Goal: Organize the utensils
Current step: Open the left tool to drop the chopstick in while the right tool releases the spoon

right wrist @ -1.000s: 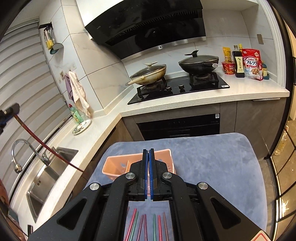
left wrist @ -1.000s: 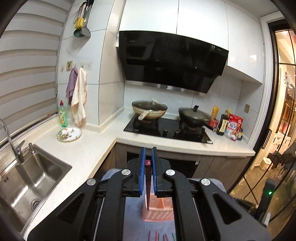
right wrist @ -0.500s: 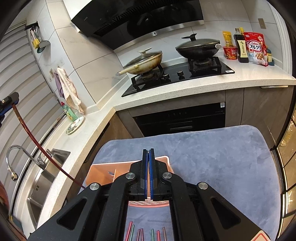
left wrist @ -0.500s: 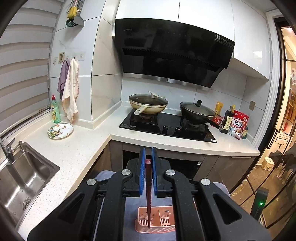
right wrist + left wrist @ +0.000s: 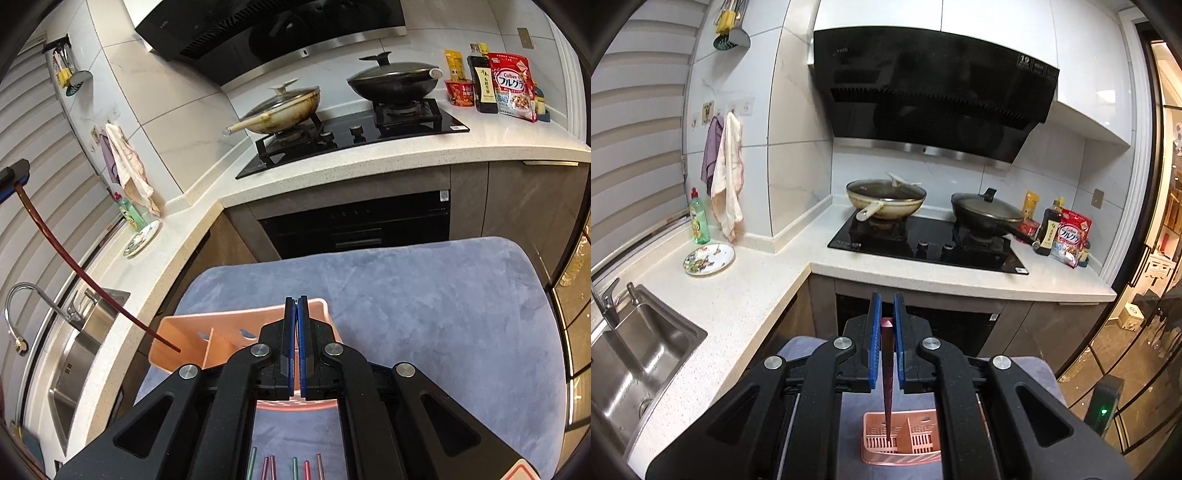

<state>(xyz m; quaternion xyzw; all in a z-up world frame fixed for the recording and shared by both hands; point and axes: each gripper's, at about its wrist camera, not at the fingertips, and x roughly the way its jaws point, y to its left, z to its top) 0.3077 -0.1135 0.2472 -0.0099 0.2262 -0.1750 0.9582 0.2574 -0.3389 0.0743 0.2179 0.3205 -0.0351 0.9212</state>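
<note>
My left gripper [image 5: 885,306] is shut on the top of a dark red chopstick [image 5: 886,384]. The chopstick hangs point down with its tip inside the left compartment of the pink utensil basket [image 5: 916,456]. In the right wrist view the same chopstick [image 5: 74,266] slants from the left gripper [image 5: 13,177] at the left edge down into the basket [image 5: 229,328]. My right gripper [image 5: 296,301] hovers over the basket's near right part, shut with nothing between its blue pads. Several coloured chopsticks [image 5: 295,469] lie on the mat below it.
The basket stands on a blue-grey mat [image 5: 424,295] in front of the kitchen counter [image 5: 960,277]. Two lidded pans sit on the hob [image 5: 923,243]. A sink [image 5: 631,362] and a small plate [image 5: 709,258] are at the left, bottles and packets [image 5: 495,85] at the far right.
Both grippers have sunk and come closer to the basket. The chopstick's tip, above the basket before, now reaches into its left compartment. The right gripper has stayed shut and holds nothing.
</note>
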